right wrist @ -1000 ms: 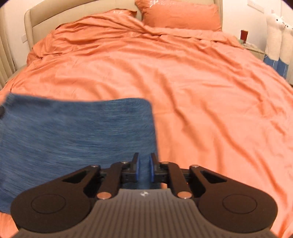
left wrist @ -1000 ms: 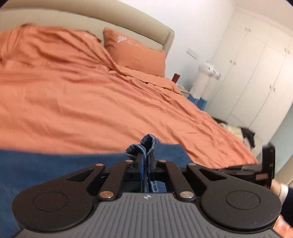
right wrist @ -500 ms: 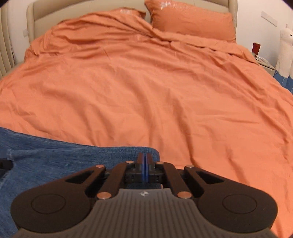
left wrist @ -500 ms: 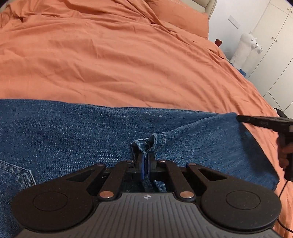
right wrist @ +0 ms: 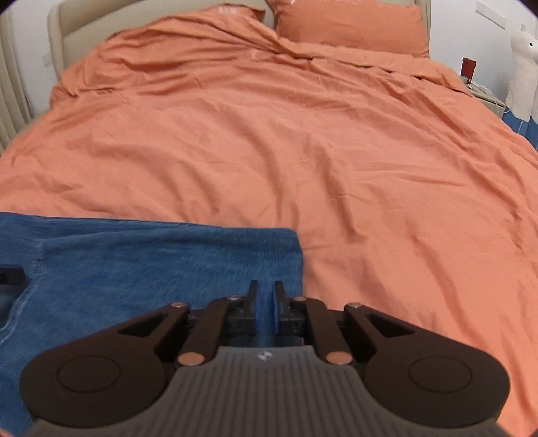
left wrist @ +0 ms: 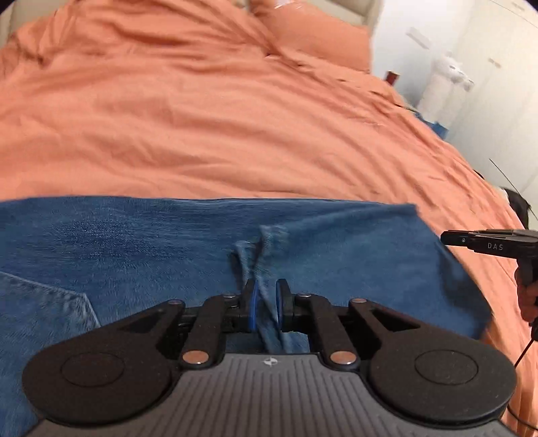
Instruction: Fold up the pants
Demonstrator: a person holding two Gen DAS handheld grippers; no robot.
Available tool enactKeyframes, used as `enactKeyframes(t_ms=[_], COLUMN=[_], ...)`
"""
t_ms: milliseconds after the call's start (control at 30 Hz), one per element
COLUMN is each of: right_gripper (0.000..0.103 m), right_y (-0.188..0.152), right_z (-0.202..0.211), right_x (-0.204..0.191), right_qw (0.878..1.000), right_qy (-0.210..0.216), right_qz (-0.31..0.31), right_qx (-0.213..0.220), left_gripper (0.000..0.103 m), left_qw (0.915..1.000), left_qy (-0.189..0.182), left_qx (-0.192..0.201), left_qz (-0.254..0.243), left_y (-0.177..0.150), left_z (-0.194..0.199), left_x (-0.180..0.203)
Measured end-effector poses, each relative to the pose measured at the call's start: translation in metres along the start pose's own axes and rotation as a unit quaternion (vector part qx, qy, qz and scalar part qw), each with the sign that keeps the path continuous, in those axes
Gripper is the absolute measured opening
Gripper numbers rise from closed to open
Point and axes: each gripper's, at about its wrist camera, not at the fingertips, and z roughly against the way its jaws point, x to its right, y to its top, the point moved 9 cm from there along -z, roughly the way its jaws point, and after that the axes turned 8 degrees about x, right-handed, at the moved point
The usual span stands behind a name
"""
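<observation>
As both grips loosen, let the jeans [left wrist: 141,255] settle flat.
Your left gripper [left wrist: 266,307] and right gripper [right wrist: 265,311], lower centre, have just been opening narrowly, denim between unpinched; back straight out.

An orange duvet [right wrist: 302,161] is covering the bed and filling most of both frames. An orange pillow [right wrist: 353,27] is lying at the upper right against a beige headboard [right wrist: 84,33]. A white plush toy [right wrist: 523,74] is standing at the right edge, a small red item [right wrist: 468,67] sitting beside it.
</observation>
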Motion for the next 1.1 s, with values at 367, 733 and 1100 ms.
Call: enactKeyframes(t_ms=[367,733,1100], right_gripper=[0.009,0.009,0.035], right_y=[-0.086,-0.114,-0.078], right_z=[0.08,0.054,0.09], right_x=[-0.013,-0.014,-0.043], right_qw=[0.998,0.998,0.988], right_qy=[-0.014,-0.026,-0.041], right_qz=[0.047,0.057,0.148], right_qx=[0.027,0.006,0.02], left_gripper=[0.006,0.005,0.032], left_qw=[0.9958,0.9964,0.9985], left_qy=[0.005,0.028,0.045], left_qx=[-0.047,-0.071,-0.025], left_qz=[-0.078,-0.034,-0.019], left_y=[-0.053,-0.071,-0.035], left_z=[0.012,-0.009,0.07], left_x=[0.055,0.041,0.018])
